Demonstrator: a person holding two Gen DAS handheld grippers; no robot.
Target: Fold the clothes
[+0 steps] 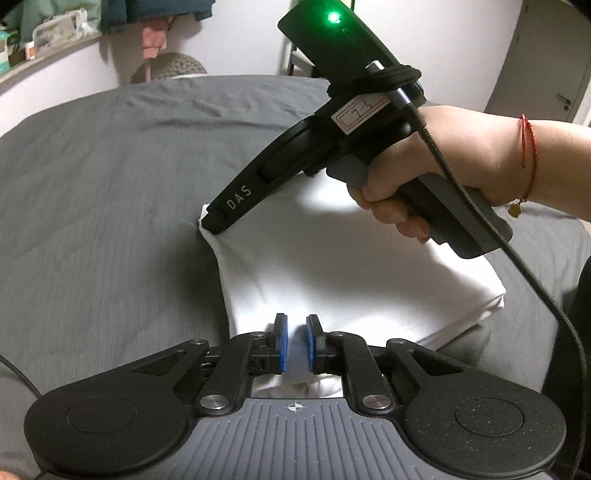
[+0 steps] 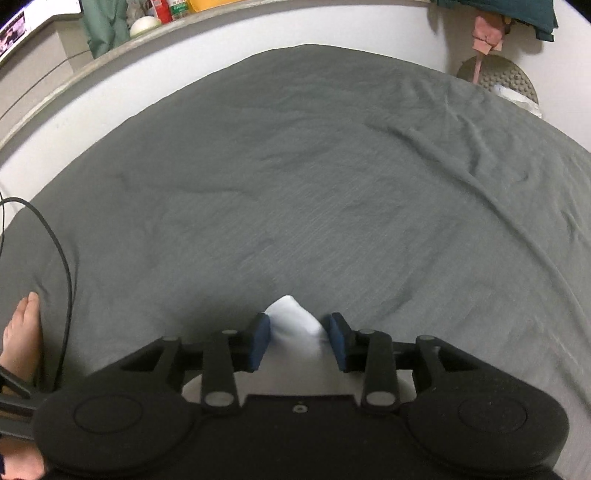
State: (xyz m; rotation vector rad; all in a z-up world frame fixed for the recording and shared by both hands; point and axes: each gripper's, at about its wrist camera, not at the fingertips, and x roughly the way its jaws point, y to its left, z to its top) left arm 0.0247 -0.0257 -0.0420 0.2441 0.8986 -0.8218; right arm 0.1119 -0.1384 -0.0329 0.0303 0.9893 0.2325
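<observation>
A folded white garment [image 1: 332, 258] lies on the grey bed cover [image 1: 92, 184]. My left gripper [image 1: 296, 332] sits at the garment's near edge, its blue pads almost together with a fold of white cloth pinched between them. In the left wrist view, a hand [image 1: 443, 166] holds my right gripper [image 1: 212, 227], which points down onto the garment's far left corner; creases run out from its tip. From the right wrist view, that white corner [image 2: 291, 317] fills the gap in the right gripper [image 2: 299, 332] and touches both pads.
The grey bed cover [image 2: 295, 166] stretches wide beyond the garment. A black cable [image 2: 66, 266] trails at the left, beside the person's bare skin [image 2: 22, 332]. A cluttered shelf [image 2: 147, 22], a knobbly round cushion [image 2: 498, 79] and a door [image 1: 546, 55] ring the bed.
</observation>
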